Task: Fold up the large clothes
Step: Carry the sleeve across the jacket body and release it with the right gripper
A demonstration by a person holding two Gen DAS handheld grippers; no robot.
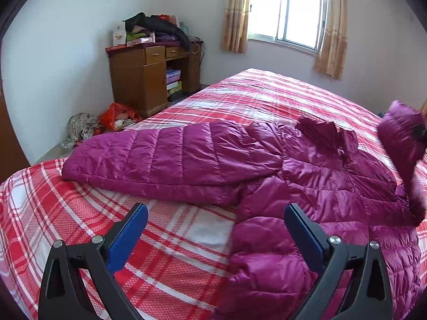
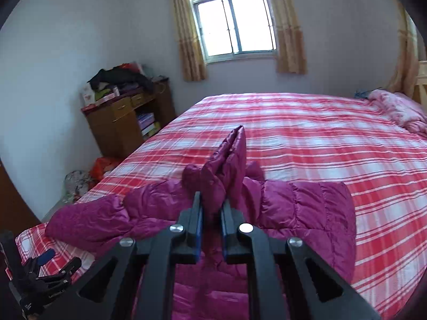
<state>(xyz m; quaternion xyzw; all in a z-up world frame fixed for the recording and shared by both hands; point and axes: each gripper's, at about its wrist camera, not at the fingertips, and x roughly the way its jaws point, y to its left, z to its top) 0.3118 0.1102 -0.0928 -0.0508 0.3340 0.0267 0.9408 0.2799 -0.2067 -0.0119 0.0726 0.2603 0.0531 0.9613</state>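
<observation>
A magenta quilted puffer jacket (image 1: 307,165) lies spread on the red-and-white plaid bed (image 1: 165,253). Its left sleeve (image 1: 165,157) lies flat, pointing left. My left gripper (image 1: 216,213) is open and empty, low over the bed, its right finger over the jacket's near hem. My right gripper (image 2: 212,200) is shut on the jacket's other sleeve (image 2: 229,157) and holds its cuff up off the bed. In the left wrist view the lifted sleeve (image 1: 400,136) shows at the far right edge. The jacket body (image 2: 307,213) lies below the right gripper, and the left gripper (image 2: 48,264) shows at lower left.
A wooden desk (image 1: 149,80) piled with clothes and boxes stands by the wall left of the bed. Bags (image 1: 117,117) lie on the floor by it. A curtained window (image 1: 285,13) is behind. A pink blanket (image 2: 397,106) lies at the bed's far right corner.
</observation>
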